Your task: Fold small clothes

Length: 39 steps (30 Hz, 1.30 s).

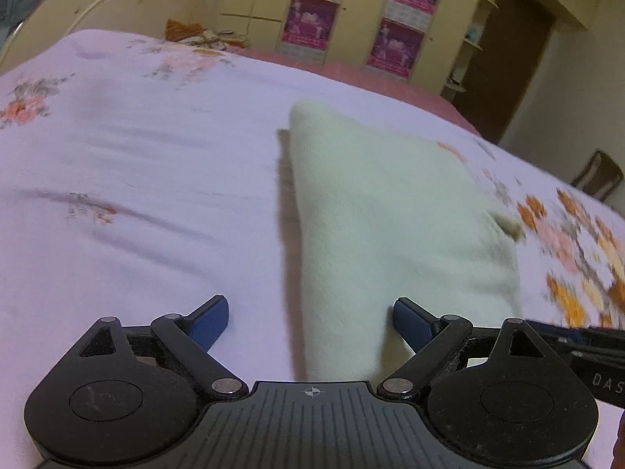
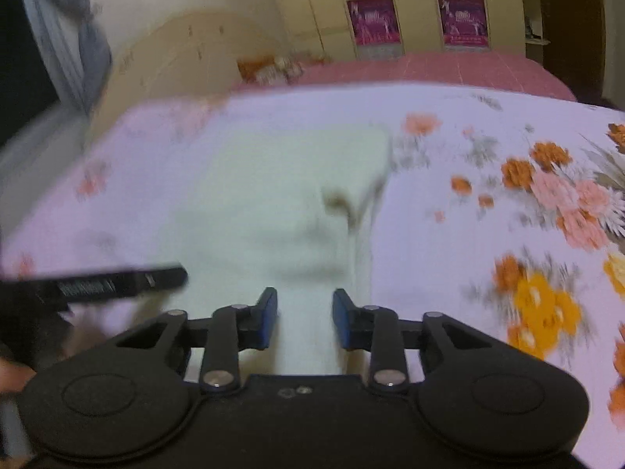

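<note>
Fingers of the left gripper (image 1: pixel 310 322) stand wide apart just above the bed sheet (image 1: pixel 136 179), with the near corner of the pale cream garment (image 1: pixel 390 211) lying between them but not pressed by either blue pad. Beside it, the right gripper (image 2: pixel 304 318) has its fingers much closer together, the garment's near edge between them; motion blur hides whether the pads actually pinch the cloth. Beyond both tools the garment lies folded on the floral sheet, a small brownish tab (image 2: pixel 338 199) at one fold. Farther back stand a curved headboard (image 2: pixel 187 47) and yellow wardrobe doors (image 1: pixel 351 19) with pink posters (image 2: pixel 375 19).
</note>
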{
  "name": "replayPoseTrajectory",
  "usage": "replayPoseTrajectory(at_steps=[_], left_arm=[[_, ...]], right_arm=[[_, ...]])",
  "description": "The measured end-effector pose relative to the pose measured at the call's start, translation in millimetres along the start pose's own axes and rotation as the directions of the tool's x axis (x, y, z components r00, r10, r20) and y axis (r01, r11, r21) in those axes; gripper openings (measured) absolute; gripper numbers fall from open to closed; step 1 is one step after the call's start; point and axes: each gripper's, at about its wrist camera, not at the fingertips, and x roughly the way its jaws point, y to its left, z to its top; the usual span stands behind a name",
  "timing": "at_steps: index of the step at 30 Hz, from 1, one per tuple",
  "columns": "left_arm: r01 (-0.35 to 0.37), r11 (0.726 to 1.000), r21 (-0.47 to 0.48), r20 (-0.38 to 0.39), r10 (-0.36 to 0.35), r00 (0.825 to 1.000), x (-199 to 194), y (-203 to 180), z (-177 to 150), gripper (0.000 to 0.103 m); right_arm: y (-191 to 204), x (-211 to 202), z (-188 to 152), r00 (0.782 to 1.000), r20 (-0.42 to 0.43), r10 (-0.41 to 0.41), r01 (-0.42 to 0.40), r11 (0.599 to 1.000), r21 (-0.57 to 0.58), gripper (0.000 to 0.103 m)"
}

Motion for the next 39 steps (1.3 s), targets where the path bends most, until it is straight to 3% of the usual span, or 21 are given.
replayPoseTrajectory(at_steps=[7,13,15,17,19,22,25,30,33,39], left_arm=[[-0.023,0.998,0.054,-0.021,0.024,0.999,-3.3,-16.7,-6.7,0.090],[-0.041,0.998,0.047,-0.057,0.044,0.997,-7.5,-18.8,-2.5,0.091],[-0.043,0.998,0.046,-0.068,0.046,0.997,-8.6,-19.5,-2.4,0.093],[-0.046,0.998,0.045,-0.084,0.049,0.995,-8.3,-19.5,-2.2,0.103],[-0.049,0.998,0.041,-0.097,0.053,0.994,-8.8,-19.6,-1.9,0.103],[-0.039,0.999,0.033,-0.117,0.043,0.992,-10.6,-18.2,-1.4,0.103],[-0.040,0.999,0.014,-0.157,0.042,0.987,-10.1,-16.4,-1.1,0.103],[-0.093,0.995,0.044,-0.195,0.100,0.976,-10.4,-21.8,-2.7,0.103],[-0.100,0.995,0.010,-0.211,0.100,0.972,-13.6,-21.1,-3.9,0.103],[-0.047,0.999,0.025,-0.228,0.051,0.972,-31.6,-25.0,-5.4,0.103]], right_arm=[[5.7,-3.9,-14.3,0.997,-0.001,-0.077,0.077,0.996,-0.054,0.022],[3.2,-18.7,-11.2,0.998,0.016,-0.068,0.067,0.995,0.072,0.031],[5.4,-18.6,-14.0,0.996,0.011,-0.084,0.083,0.993,0.084,0.032],[6.5,-14.5,-17.0,0.994,-0.002,-0.112,0.112,0.989,0.092,0.032],[5.7,-11.1,-17.7,0.991,-0.020,-0.136,0.137,0.984,0.112,0.035],[5.2,-21.3,-17.2,0.992,0.002,-0.125,0.123,0.974,0.191,0.035],[12.8,-35.4,-19.1,0.991,0.031,-0.133,0.124,0.972,0.198,0.036],[21.3,-55.8,-24.5,0.988,0.059,-0.144,0.129,0.968,0.214,0.046],[24.7,-67.2,-28.7,0.987,0.066,-0.145,0.127,0.967,0.223,0.050],[32.3,-91.3,-38.5,0.986,0.077,-0.145,0.123,0.962,0.243,0.055]])
